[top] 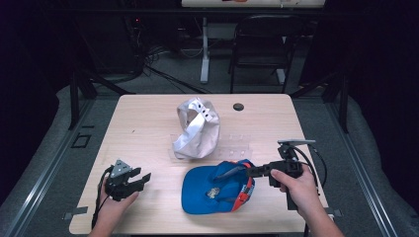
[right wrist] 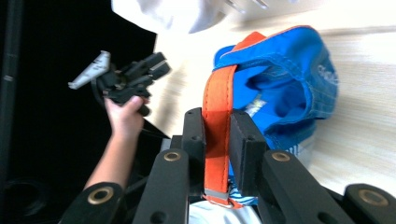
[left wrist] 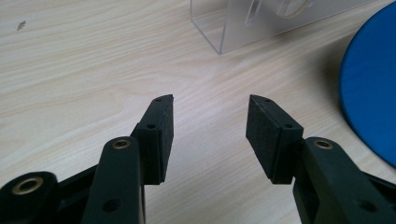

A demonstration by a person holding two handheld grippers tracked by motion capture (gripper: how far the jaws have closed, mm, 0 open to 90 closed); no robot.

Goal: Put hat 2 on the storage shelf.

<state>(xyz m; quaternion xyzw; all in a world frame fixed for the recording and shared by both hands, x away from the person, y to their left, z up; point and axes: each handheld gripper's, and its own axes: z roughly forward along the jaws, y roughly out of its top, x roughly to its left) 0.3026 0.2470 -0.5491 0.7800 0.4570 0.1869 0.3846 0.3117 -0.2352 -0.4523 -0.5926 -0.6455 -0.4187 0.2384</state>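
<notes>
A blue cap [top: 207,186] with an orange back strap [right wrist: 215,112] lies at the front middle of the wooden table [top: 148,123]. My right gripper [top: 250,171] is shut on that strap and holds the cap's rear edge lifted; in the right gripper view the strap runs straight between the two pads [right wrist: 243,140]. My left gripper [top: 142,178] hovers over the front left of the table, open, with nothing between its fingers [left wrist: 161,130]. The blue cap's brim [left wrist: 373,88] lies to its right.
A white cap [top: 198,127] sits on a clear acrylic stand [left wrist: 243,23] in the table's middle. A small black disc [top: 238,106] lies near the far edge. A dark chair [top: 262,44] and cables stand beyond the table.
</notes>
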